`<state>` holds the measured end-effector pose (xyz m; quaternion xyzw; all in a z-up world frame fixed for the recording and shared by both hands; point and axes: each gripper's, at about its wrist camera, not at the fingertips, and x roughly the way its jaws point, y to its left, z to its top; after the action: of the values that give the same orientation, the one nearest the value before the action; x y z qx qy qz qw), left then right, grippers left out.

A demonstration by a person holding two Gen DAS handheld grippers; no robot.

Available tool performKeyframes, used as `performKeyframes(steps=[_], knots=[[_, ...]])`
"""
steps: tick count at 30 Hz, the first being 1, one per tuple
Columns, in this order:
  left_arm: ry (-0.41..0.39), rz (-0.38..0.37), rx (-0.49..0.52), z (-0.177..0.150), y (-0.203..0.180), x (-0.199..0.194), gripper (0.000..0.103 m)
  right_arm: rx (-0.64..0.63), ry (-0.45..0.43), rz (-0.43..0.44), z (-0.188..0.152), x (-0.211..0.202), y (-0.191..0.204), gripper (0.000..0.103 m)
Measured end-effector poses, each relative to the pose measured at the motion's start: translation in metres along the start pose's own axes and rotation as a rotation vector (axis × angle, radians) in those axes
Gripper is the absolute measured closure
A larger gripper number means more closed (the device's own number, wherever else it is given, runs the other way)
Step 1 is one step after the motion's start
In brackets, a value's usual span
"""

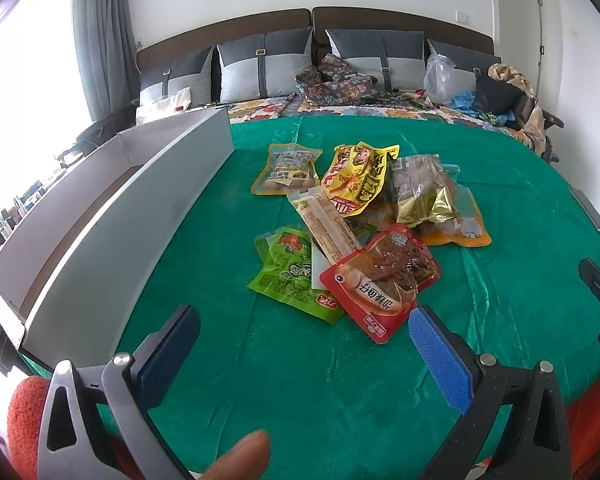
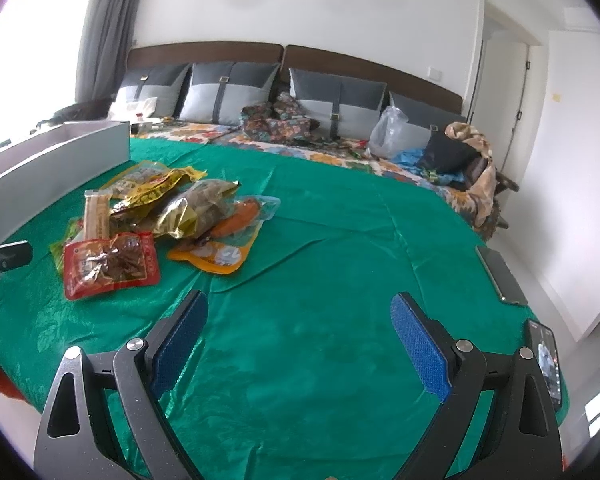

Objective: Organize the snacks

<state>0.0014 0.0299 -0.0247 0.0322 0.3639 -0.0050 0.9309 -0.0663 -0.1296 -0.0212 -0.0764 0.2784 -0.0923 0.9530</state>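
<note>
Snack packets (image 1: 364,224) are heaped mid-cloth beside the grey box (image 1: 112,216).
Left gripper (image 1: 304,354) and right gripper (image 2: 300,340) are held apart, empty; the light, slippery red pouch (image 1: 380,280) is best pinched at its sealed edge.

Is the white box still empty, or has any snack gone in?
Cannot tell: the white box hides its floor from both cameras. The snack pile lies outside it.

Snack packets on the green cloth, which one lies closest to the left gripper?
The red packet with brown pieces, nearest edge of the pile, just ahead of the open left gripper.
</note>
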Motion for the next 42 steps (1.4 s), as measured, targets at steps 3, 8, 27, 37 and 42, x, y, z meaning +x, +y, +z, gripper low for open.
performKeyframes(steps=[3,8,27,37,42], knots=[[0.004,-0.001,-0.007,0.0,0.002,0.001,0.0,-0.002,0.002,0.001,0.0,0.0,0.001,0.008],[0.017,0.012,-0.014,-0.001,0.005,0.004,0.0,-0.003,0.003,0.003,0.0,0.0,0.002,0.008],[0.064,0.028,-0.032,-0.004,0.012,0.016,0.0,-0.008,0.02,0.014,-0.002,0.003,0.003,0.008],[0.089,0.036,-0.057,-0.005,0.02,0.023,0.0,-0.008,0.034,0.018,-0.003,0.007,0.004,0.008],[0.13,0.037,-0.062,-0.009,0.024,0.034,0.0,-0.004,0.037,0.021,-0.003,0.008,0.004,0.008]])
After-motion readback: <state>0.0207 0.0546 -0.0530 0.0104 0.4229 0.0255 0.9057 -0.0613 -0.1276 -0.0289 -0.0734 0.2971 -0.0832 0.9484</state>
